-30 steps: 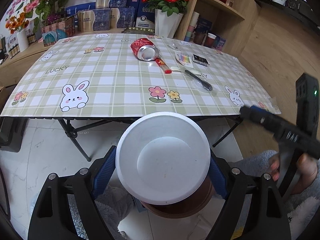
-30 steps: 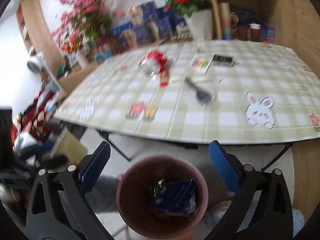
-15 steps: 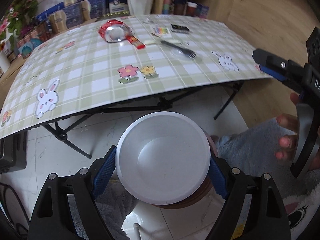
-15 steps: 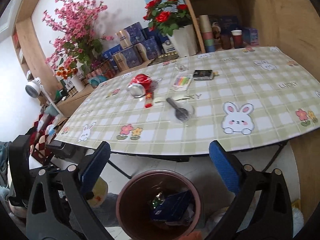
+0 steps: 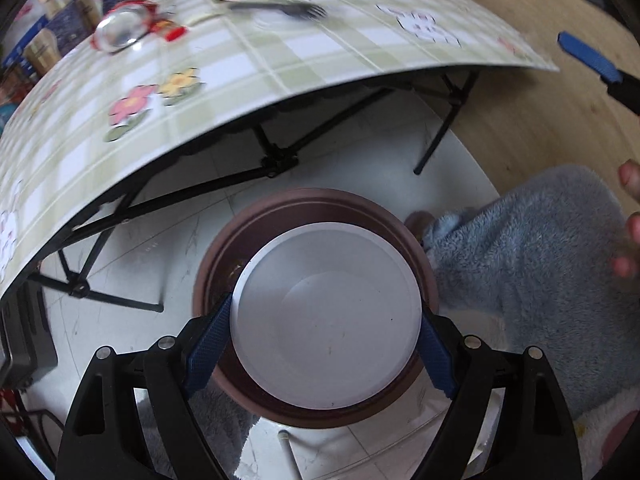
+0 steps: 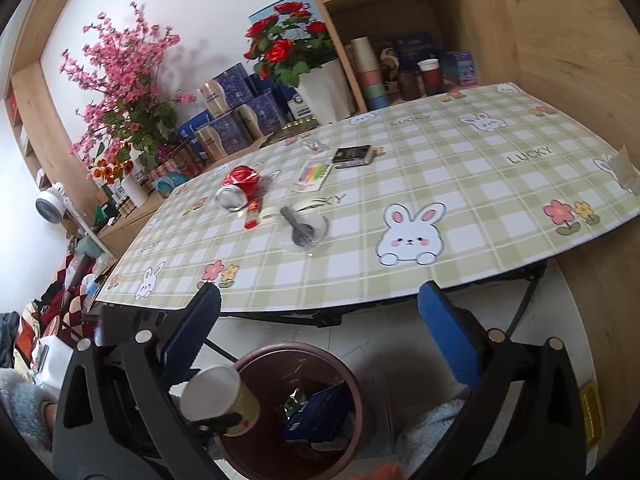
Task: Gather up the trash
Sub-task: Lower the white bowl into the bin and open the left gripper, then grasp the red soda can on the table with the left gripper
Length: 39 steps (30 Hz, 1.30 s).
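Note:
My left gripper is shut on a white-lined paper cup, its blue pads pressing the rim on both sides. It holds the cup directly over the brown trash bin on the floor. In the right wrist view the same cup, yellow outside, hangs tilted over the bin's left rim. My right gripper is open and empty above the bin, in front of the table edge. On the table lie a crushed red can, a red wrapper, a grey fork, a colourful packet and a black packet.
The low folding table has a checked green cloth and black legs beside the bin. A blue packet lies inside the bin. A person's fluffy grey clothing is right of the bin. Flower pots and boxes stand behind the table.
My left gripper has tipped downward and sunk with the cup until it is centred over the bin. The cup has come into the right wrist view at lower left. The right gripper has drifted sideways.

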Motion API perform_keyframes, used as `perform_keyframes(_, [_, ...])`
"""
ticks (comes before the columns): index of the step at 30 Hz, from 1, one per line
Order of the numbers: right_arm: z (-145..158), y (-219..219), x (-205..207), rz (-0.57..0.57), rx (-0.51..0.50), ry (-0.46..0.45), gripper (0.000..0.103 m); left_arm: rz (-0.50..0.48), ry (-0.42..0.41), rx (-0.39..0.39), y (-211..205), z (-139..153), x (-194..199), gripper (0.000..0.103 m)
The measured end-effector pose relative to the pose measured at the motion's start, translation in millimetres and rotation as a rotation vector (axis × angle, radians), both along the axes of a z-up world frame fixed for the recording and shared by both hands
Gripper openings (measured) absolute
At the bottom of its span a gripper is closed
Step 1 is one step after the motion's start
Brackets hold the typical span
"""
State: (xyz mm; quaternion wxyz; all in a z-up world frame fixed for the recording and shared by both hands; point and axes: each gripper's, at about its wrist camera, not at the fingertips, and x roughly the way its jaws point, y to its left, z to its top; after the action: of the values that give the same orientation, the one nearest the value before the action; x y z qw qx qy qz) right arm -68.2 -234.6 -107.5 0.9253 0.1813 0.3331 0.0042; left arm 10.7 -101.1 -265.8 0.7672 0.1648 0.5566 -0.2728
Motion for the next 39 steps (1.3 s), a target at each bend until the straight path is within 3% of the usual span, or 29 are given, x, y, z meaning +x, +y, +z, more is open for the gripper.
perform_keyframes(5, [-2.6,-8.9,-7.4,-0.029,0.000,0.008,0.097,-0.037,0.013,-0.003,-10.3,-5.5,-3.0,0.089])
perform_keyframes(9, [-7.8,-13.4,-9.1,-0.047,0.012,0.025,0.097,-0.015,-0.026,-0.034,-3.8,4.2,-4.5,0.093])
perform_keyframes(19, [-17.9,-2.4,-2.6,-0.021,0.026,0.062,0.097,0.292,-0.139,-0.177,53.0,41.7,-8.5,0.094])
perform_keyframes(24, [-27.4,3.2,3.6,-0.009,0.060,0.103,0.097,0.380,-0.171,-0.208,73.9,51.4,-4.0,0.094])
perform_keyframes(33, [-34.5,10.3,12.8,-0.019,-0.048,0.179,0.097,0.409,-0.149,-0.289,98.6,68.3,28.9,0.094])
perform_keyframes(39, [-40.1,8.2,23.8,-0.027,-0.079,0.209,0.097,0.401,-0.169,-0.358,104.6,93.7,75.6,0.094])
